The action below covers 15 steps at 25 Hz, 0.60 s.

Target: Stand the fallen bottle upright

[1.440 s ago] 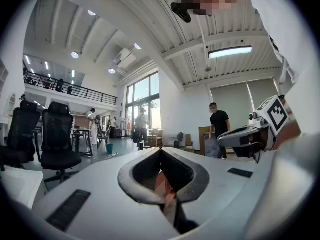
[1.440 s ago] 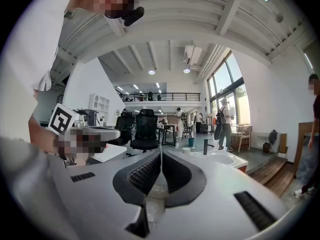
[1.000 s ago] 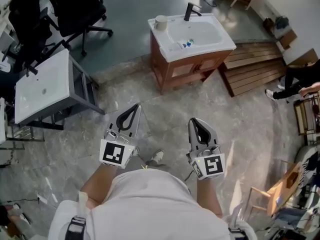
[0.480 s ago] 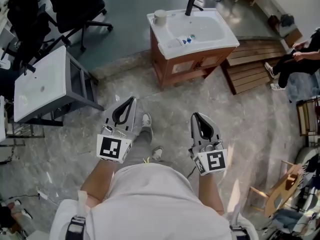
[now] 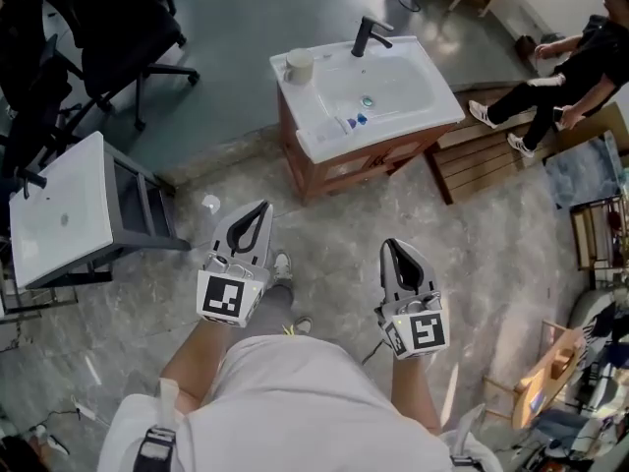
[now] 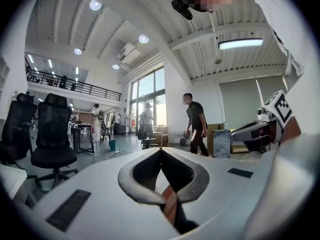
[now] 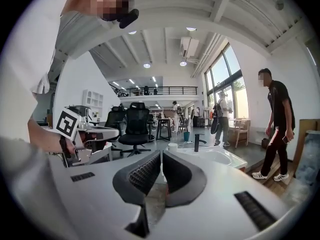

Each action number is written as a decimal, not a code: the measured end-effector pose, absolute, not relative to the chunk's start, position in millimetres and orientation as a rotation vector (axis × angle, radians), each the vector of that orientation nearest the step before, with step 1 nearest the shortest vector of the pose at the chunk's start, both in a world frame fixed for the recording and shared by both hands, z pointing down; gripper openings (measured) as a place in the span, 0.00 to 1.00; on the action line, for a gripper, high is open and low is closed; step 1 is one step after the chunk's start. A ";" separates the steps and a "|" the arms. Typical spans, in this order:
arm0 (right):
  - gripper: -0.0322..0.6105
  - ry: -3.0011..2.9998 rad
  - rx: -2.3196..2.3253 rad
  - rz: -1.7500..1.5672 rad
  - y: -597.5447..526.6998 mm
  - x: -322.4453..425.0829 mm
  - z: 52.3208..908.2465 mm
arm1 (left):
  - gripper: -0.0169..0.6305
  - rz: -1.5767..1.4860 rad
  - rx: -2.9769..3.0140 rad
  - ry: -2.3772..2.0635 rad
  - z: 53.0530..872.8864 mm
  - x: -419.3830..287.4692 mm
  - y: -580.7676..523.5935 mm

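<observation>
**White washbasin far ahead, bottle lying on its near rim**

White ceramic tops a wooden vanity cabinet (image 5: 339, 165) on the far side of a grey marbled floor (image 5: 472, 254). The washbasin (image 5: 421, 108) carries a black tap (image 5: 366, 35) at its far edge and a pale cup (image 5: 299, 64) on its far left corner. The bottle (image 5: 352, 122), small and white with blue on it, lies on the near rim, left of centre; it is too small to make out more.

Both grippers are held out over the floor, well short of the cabinet and apart from each other. The left gripper (image 5: 263, 206) has its jaws pressed together with nothing between them. The right gripper (image 5: 389, 244) likewise shows its jaws meeting at the tips, empty, and its view looks towards the washbasin.

At the near left stands a second white basin (image 5: 59, 219) on a grey frame, with black office chairs (image 5: 118, 37) beyond it. To the right of the cabinet lie wooden pallets (image 5: 486, 150), and a person (image 5: 555, 67) in dark clothes is at the far right.
</observation>
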State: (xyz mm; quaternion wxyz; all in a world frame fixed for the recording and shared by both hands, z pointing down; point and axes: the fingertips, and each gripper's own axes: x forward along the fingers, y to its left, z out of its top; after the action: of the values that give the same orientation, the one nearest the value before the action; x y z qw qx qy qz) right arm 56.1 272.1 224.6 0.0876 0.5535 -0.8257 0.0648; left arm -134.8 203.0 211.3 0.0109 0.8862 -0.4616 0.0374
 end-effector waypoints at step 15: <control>0.11 -2.378 1.732 0.200 133.7 38.0 213.9 | 0.05 0.094 2.795 -1.262 219.7 -133.2 51.0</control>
State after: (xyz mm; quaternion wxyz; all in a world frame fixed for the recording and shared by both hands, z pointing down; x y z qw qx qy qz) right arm 38.0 133.7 213.9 0.0962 0.5848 -0.8026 0.0675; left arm -133.2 51.0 219.7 0.0367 0.9103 -0.4112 0.0306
